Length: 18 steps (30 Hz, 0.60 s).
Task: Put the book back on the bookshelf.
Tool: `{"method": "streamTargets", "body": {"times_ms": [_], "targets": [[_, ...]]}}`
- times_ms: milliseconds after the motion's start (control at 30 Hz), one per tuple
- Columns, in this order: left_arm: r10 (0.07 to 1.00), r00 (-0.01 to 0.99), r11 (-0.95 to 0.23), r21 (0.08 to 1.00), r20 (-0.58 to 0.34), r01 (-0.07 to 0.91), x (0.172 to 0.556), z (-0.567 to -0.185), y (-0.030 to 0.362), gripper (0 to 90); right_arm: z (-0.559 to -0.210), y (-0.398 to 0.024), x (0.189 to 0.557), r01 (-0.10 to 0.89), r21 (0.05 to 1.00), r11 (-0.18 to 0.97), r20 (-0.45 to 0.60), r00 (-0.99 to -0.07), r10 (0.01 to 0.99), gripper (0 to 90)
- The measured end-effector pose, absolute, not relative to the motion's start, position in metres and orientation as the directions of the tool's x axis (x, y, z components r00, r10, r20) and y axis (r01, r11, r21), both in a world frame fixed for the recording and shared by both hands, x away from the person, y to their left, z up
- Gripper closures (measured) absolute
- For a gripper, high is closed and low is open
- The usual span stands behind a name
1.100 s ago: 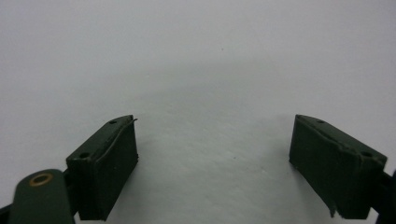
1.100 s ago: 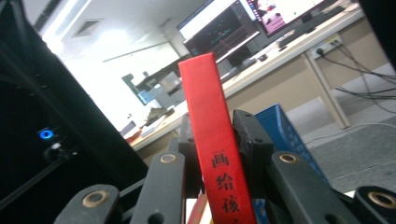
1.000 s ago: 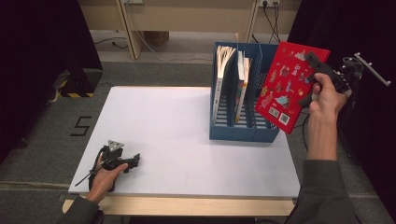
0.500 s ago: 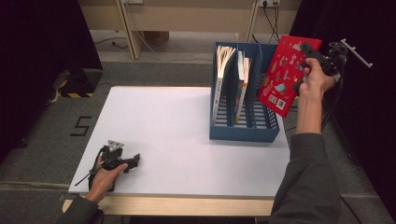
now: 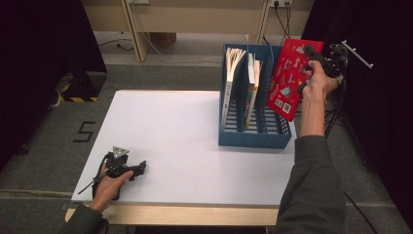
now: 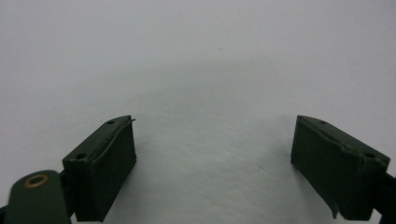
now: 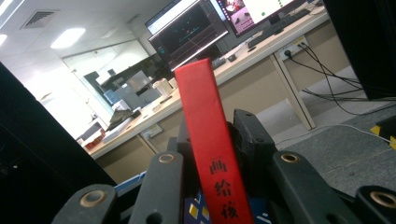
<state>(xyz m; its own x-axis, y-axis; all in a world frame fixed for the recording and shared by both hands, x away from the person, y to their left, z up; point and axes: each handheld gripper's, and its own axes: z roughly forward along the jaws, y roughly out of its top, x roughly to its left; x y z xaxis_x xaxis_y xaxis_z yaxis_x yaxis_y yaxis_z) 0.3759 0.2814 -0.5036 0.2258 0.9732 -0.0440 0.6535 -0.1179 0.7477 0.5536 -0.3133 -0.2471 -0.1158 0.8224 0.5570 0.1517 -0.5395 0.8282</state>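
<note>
I've got the red book (image 5: 293, 78) clamped in my right gripper's (image 5: 311, 57) fingers, tilted above the blue rack's (image 5: 253, 136) right-hand slot, long edge slanting down into it, while my left gripper (image 5: 127, 170) rests wide-fingered and empty on the bench (image 5: 185, 136).

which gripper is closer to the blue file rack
Right. The right gripper holds the red book above the blue file rack's right end; the left gripper rests on the table's near-left corner, far away.
</note>
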Motion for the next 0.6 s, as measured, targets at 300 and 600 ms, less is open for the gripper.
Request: {"method": "streamTargets", "body": {"times_ms": [300, 600], "targets": [[0.974, 0.224, -0.117, 0.749, -0.043, 0.652, 0.376, -0.504, 0.281, 12.8, -0.261, -0.303, 0.55, 0.168, 0.855, -0.49, 0.513, -0.141, 0.847, 72.8], [0.973, 0.226, -0.121, 0.747, -0.04, 0.653, 0.376, -0.504, 0.281, 12.8, -0.286, -0.3, 0.548, 0.203, 0.841, -0.502, 0.531, -0.136, 0.836, 70.8]]}}
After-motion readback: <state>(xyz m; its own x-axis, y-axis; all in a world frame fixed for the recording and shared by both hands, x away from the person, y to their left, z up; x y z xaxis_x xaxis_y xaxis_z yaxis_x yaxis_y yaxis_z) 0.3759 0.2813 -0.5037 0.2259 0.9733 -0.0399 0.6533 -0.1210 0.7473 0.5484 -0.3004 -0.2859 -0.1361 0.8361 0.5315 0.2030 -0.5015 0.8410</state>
